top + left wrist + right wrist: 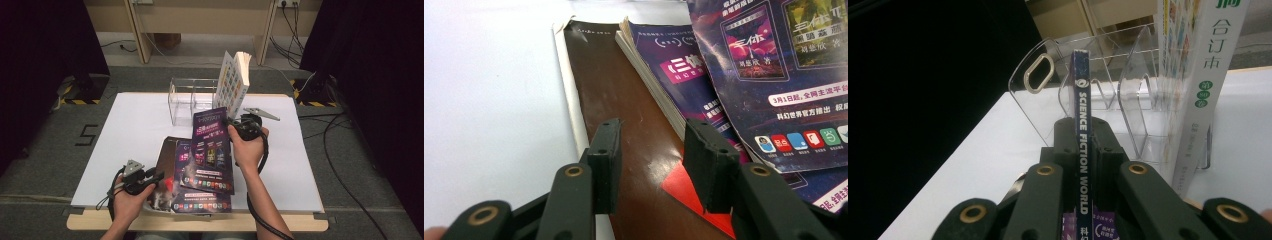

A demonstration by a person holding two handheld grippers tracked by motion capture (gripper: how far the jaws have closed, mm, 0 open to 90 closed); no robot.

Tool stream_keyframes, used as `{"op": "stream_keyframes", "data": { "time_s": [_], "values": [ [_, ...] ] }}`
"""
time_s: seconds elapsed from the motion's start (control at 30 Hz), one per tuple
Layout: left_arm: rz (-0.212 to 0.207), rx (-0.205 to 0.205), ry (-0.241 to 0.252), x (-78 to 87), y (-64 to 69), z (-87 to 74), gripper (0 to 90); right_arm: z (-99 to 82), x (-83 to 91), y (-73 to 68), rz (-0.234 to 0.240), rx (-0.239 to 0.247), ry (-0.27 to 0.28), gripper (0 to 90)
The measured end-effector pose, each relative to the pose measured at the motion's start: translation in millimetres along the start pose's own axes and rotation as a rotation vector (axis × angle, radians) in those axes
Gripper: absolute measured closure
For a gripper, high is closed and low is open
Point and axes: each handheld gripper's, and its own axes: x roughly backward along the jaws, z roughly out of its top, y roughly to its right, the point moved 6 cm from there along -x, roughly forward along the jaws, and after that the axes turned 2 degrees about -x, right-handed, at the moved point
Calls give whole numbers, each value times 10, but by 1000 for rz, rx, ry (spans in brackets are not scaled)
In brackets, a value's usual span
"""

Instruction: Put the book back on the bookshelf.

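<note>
Nearest, the left gripper (159,178) hovers with fingers (606,160) parted and empty over a brown book (624,115) and a purple magazine (200,204) lying flat on the bench (135,130), both not yet filed. Beyond, the right gripper (233,124) pinches a magazine (212,150) by its spine, upright, short of the clear rack (192,100). One thick book (234,80) already stands there.

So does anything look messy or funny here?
A bit. The thick book in the clear rack leans over instead of standing straight. The two magazines on the table, brown and purple, lie in a crooked, overlapping pile. The right gripper holds another magazine above them.
</note>
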Motion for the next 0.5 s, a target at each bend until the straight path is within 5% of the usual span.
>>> {"op": "stream_keyframes", "data": {
  "time_s": [0.5],
  "values": [
    [1, 2, 7, 11, -5, -7, 585, 81, 0, -37, 7, 3, 53, 849]
  ]
}}
